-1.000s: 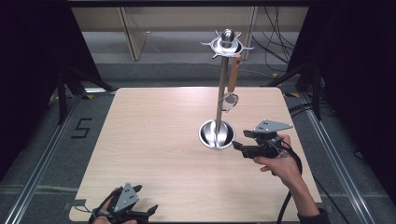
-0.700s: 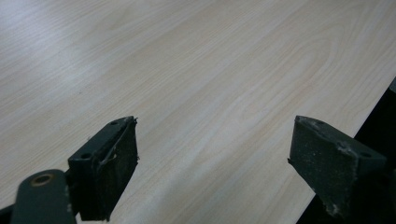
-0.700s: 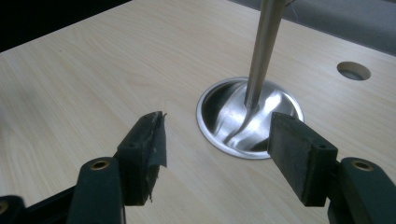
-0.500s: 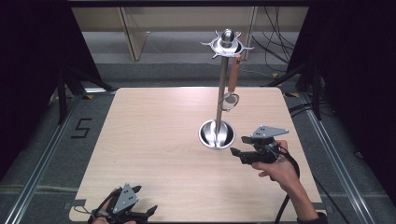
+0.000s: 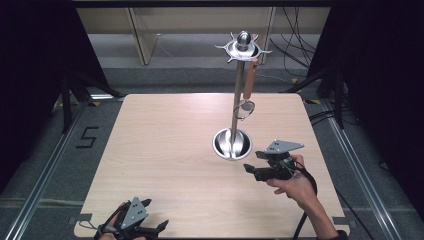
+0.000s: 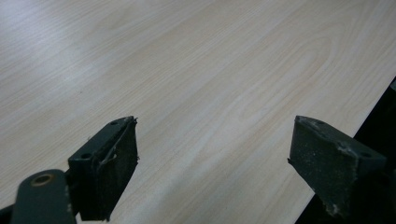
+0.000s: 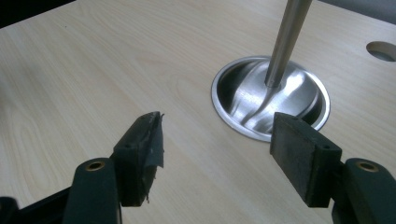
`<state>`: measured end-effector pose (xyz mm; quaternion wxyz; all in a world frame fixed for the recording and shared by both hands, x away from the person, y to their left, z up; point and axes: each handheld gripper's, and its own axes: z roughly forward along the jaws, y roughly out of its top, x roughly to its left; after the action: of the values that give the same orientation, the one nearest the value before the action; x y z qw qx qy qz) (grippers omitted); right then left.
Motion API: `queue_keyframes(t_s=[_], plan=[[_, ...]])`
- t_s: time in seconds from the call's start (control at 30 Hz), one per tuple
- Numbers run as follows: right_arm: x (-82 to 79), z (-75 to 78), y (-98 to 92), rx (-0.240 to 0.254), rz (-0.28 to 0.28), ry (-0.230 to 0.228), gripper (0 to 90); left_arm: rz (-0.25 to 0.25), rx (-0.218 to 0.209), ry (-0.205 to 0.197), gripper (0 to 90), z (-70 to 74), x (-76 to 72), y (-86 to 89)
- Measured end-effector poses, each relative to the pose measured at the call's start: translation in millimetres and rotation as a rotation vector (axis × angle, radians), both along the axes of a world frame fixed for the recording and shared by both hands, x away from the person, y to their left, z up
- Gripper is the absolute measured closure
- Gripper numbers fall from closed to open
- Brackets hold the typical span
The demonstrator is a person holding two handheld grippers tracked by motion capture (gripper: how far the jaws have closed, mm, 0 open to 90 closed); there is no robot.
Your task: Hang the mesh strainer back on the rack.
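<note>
Looking down from the high view, a pale wood-grain square table [image 5: 165, 150] carries a tall steel utensil stand [image 5: 238, 90] with a round dished base [image 5: 232, 144] and a spiked ring crown [image 5: 243, 47] at its top; a wooden-handled utensil with a small metal ring end [image 5: 248, 90] hangs from the crown beside the pole, clear of the tabletop. The right gripper [image 5: 257, 161], held in a hand [image 5: 295, 182] with a grey three-cornered plate on top, sits just beside the base on its near right side, jaws apart and empty, pointing left. The left gripper [image 5: 160, 229] rests at the near left edge of the table, well apart from the stand, jaws apart as well. Beyond the table lie grey floor, metal rails, black curtains, loose cables and a floor marking shaped like a 5 [image 5: 87, 137]. In the left gripper view, the two black jaws stand wide with bare wood table [image 6: 196, 79] between them and the table edge cutting across at lower right. In the right gripper view, the jaws are spread over the table [image 7: 93, 70], nothing between them; the shiny base [image 7: 270, 97] and the foot of the steel pole [image 7: 286, 37] lie just ahead, near the right-hand jaw, and a round hole in the tabletop [image 7: 382, 50] shows at the far right
</note>
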<state>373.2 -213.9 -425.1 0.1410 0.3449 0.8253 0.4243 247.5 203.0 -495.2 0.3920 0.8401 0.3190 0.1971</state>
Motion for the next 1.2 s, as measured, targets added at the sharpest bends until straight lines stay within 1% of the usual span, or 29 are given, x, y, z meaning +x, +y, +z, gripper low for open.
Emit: queue_keyframes(t_s=[0.03, 0.1, 0.13, 0.17, 0.23, 0.3, 0.33, 0.37, 0.43, 0.47, 0.5, 0.53, 0.6, 0.63, 0.67, 0.7, 0.73, 0.8, 0.83, 0.87, 0.9, 0.93, 0.97, 1.0, 1.07, 1.1, 1.13, 1.17, 1.2], plan=[[-2.1, -0.8, 1.4, 0.004, -0.010, 0.023, 35.2, -0.002, 0.010, 0.000, 14.8, 0.4, 0.1, 0.5], [-1.1, -3.2, 1.4, 0.000, 0.009, 0.015, 35.1, -0.007, 0.013, 0.004, 14.8, 0.9, 0.3, 1.0], [0.0, -4.9, 1.6, 0.002, 0.019, -0.005, 35.0, -0.010, 0.013, 0.008, 14.8, 1.0, 0.2, 1.1], [-2.4, -4.9, 2.7, 0.005, 0.006, 0.022, 34.9, 0.001, 0.001, 0.009, 14.8, 0.3, -0.7, 0.3], [-2.9, -6.6, 3.6, 0.008, 0.004, 0.017, 34.7, -0.010, 0.014, 0.003, 14.8, 0.8, 0.2, 1.2], [-3.0, -7.1, 3.3, -0.002, 0.018, 0.020, 34.5, -0.003, 0.005, 0.011, 14.8, 0.6, -0.4, 0.6], [-1.3, -8.7, 3.2, -0.004, 0.033, -0.004, 34.3, 0.003, -0.003, 0.009, 14.8, 0.0, -0.6, -0.2], [-4.5, -8.8, 4.4, 0.004, 0.007, 0.023, 34.2, -0.005, 0.013, -0.001, 14.8, 0.5, 0.0, 0.7], [-3.2, -10.7, 3.8, -0.001, 0.024, 0.005, 34.0, -0.001, 0.006, 0.006, 14.7, 0.4, -0.2, 0.4], [-3.7, -11.3, 3.4, -0.005, 0.017, 0.008, 33.9, 0.002, 0.002, 0.007, 14.8, 0.3, -0.5, 0.2], [-3.0, -12.0, 3.0, -0.014, 0.030, 0.008, 33.6, -0.003, 0.007, 0.004, 14.8, 0.5, -0.1, 0.5], [-5.8, -12.5, 4.5, -0.003, 0.007, 0.026, 33.6, 0.003, 0.000, 0.010, 14.8, -0.1, -0.7, 0.0], [-3.3, -14.6, 2.7, -0.010, 0.037, 0.002, 33.7, -0.003, 0.012, 0.018, 14.8, 0.8, -0.7, 0.7], [-4.5, -15.3, 3.0, -0.012, 0.023, 0.005, 33.6, -0.001, 0.011, 0.020, 14.8, 0.9, -0.8, 0.6], [-4.5, -15.3, 3.0, -0.012, 0.023, 0.005, 33.6, -0.001, 0.011, 0.020, 14.8, 0.9, -0.8, 0.6], [-5.6, -16.7, 2.8, -0.018, 0.027, 0.014, 33.7, -0.008, 0.020, 0.003, 14.8, 1.1, 0.0, 1.2], [-5.6, -16.7, 2.8, -0.018, 0.027, 0.014, 33.7, -0.008, 0.020, 0.003, 14.8, 1.1, 0.0, 1.2], [-6.1, -18.9, 2.7, -0.015, 0.033, 0.007, 33.5, 0.002, -0.005, 0.006, 14.8, 0.3, -0.6, -0.1], [-6.4, -20.2, 3.1, -0.009, 0.039, 0.010, 33.5, 0.000, 0.004, 0.006, 14.8, 0.5, -0.4, 0.4], [-6.8, -21.2, 2.7, -0.013, 0.029, 0.001, 33.4, -0.002, 0.005, 0.005, 14.8, 0.5, -0.4, 0.5], [-8.6, -21.9, 3.0, -0.009, 0.020, 0.023, 33.3, -0.001, 0.004, 0.006, 14.8, 0.4, -0.4, 0.5], [-8.8, -23.3, 2.9, -0.018, 0.018, 0.016, 33.1, 0.010, -0.020, 0.015, 14.8, -0.3, -1.5, -0.8], [-9.9, -24.4, 3.0, -0.014, 0.017, 0.023, 33.0, -0.018, 0.012, -0.007, 14.8, 1.0, 0.9, 1.3], [-10.3, -26.3, 2.8, -0.011, 0.017, 0.018, 33.0, -0.013, 0.003, -0.008, 14.8, 0.5, 0.7, 0.6], [-13.5, -29.2, 3.2, -0.008, 0.012, 0.043, 32.9, -0.005, -0.003, -0.002, 14.8, -0.4, 0.1, 0.3], [-12.9, -31.2, 2.1, -0.018, 0.018, 0.022, 32.9, 0.013, -0.019, 0.018, 14.8, -1.1, -1.3, -0.6], [-16.4, -33.1, 3.7, 0.001, -0.001, 0.047, 32.8, 0.014, -0.014, 0.016, 14.8, -1.0, -0.9, -0.4], [-15.3, -35.7, 1.9, -0.014, 0.007, 0.017, 32.7, -0.006, 0.016, -0.002, 14.8, 0.6, 0.5, 1.2], [-16.0, -36.5, 1.5, -0.011, 0.010, 0.027, 32.6, -0.003, 0.000, 0.002, 14.8, 0.1, -0.2, 0.3]])
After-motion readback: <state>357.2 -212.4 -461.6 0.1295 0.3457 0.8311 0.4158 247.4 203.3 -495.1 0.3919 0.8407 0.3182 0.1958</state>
